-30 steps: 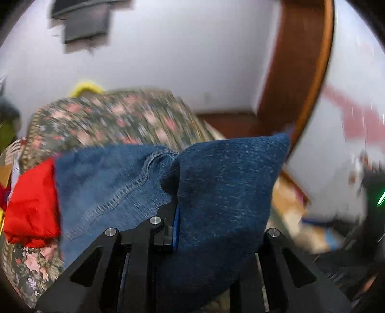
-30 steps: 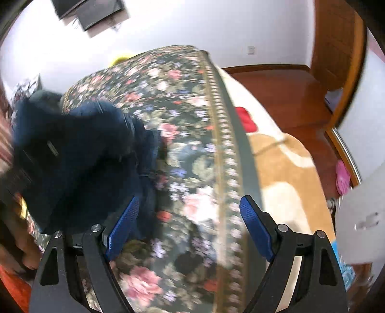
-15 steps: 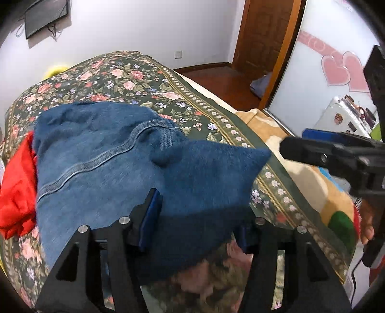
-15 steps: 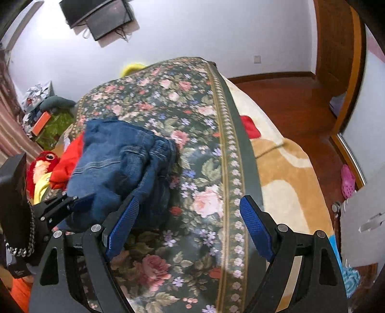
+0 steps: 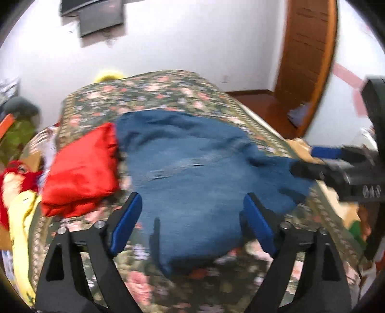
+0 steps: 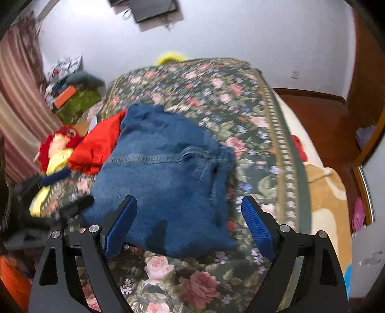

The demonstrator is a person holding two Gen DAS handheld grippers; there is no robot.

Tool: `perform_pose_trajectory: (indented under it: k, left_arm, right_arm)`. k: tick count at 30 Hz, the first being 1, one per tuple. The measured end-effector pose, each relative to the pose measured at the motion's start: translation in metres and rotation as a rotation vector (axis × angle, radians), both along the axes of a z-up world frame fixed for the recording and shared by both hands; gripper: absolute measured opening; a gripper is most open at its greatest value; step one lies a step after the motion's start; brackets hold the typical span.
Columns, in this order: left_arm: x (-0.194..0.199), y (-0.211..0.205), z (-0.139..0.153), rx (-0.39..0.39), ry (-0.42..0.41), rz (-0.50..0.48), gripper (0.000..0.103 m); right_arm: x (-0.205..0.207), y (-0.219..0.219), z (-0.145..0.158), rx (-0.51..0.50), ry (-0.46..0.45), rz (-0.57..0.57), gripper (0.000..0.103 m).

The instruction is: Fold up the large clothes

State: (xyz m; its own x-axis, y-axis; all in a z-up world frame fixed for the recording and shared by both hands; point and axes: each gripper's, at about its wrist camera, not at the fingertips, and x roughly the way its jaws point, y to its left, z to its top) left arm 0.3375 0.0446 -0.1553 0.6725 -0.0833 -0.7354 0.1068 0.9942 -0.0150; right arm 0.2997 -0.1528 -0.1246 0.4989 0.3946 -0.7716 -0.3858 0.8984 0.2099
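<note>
My left jaws (image 5: 191, 222) have just been opening and hold nothing, my right jaws (image 6: 189, 222) gape empty too, and the folded jeans (image 6: 166, 183) lie on the bed (image 6: 240, 115) beside the red cloth (image 5: 81, 166), so this one looks done.

One folded blue denim garment (image 6: 166, 183) is seen at the middle of the floral bedspread (image 6: 252, 134), of which one is counted, and one red garment (image 6: 96, 146) is found beside it at about nine o'clock. One red and yellow plush toy (image 6: 56, 146) is counted at nine o'clock of the right wrist view, and one dark screen (image 6: 154, 8) on the wall at twelve o'clock. Two grippers are counted, the left gripper (image 5: 192, 224) and the right gripper (image 6: 190, 224), each with two blue-padded fingers (image 6: 256, 226).
</note>
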Motion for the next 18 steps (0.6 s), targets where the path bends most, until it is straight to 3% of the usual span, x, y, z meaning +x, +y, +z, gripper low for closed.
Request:
perform_pose_trajectory:
  k: [7,10,14,18]
  left_arm:
    - [0.013,0.034,-0.046,-0.056,0.150,0.069,0.088]
    - [0.005,0.043,-0.059,-0.089,0.131,0.117,0.097]
    - [-0.003,0.050,-0.068,-0.147,0.136,0.142,0.097]
    - [-0.007,0.053,-0.071,-0.188,0.144,0.155,0.097]
  right_arm:
    - [-0.001,0.005,-0.033,-0.083,0.054,0.020,0.086]
    - [-0.003,-0.013,-0.041,-0.066,0.086,-0.021,0.087]
    - [-0.007,-0.041,-0.050,-0.030,0.138,-0.101,0.098]
    - [-0.012,-0.057,-0.057,-0.010,0.189,-0.126,0.098]
